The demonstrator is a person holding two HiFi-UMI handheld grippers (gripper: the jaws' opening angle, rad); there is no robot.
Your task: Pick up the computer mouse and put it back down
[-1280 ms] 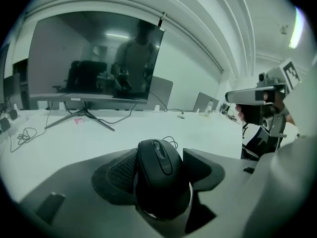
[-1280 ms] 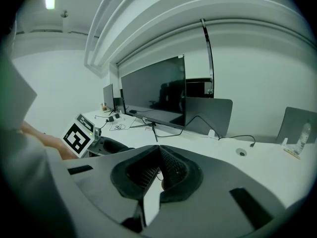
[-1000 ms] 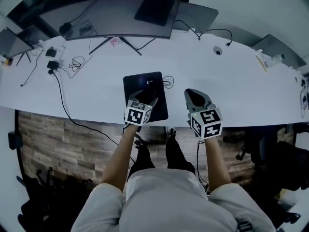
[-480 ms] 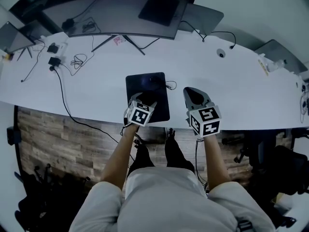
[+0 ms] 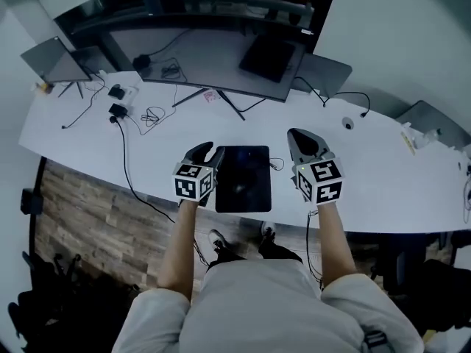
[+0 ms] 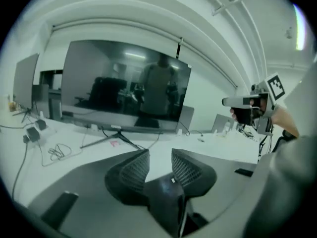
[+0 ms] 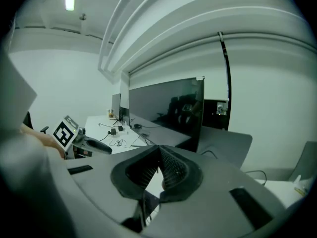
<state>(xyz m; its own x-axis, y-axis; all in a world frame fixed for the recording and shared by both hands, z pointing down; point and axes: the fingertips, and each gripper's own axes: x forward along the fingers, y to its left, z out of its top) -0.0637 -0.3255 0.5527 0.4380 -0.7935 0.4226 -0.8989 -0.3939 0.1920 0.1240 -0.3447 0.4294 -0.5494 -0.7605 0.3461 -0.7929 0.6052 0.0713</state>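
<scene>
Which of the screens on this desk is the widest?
The dark monitor behind the black mouse pad, standing on splayed legs. It is far wider than the small tilted screen at the left end.

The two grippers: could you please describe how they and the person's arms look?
The left gripper and right gripper are dark grey, with curved jaws, mesh-textured pads and a white cube of black square markers behind. The left jaws are closing, empty. The sleeves are short, light grey.
</scene>
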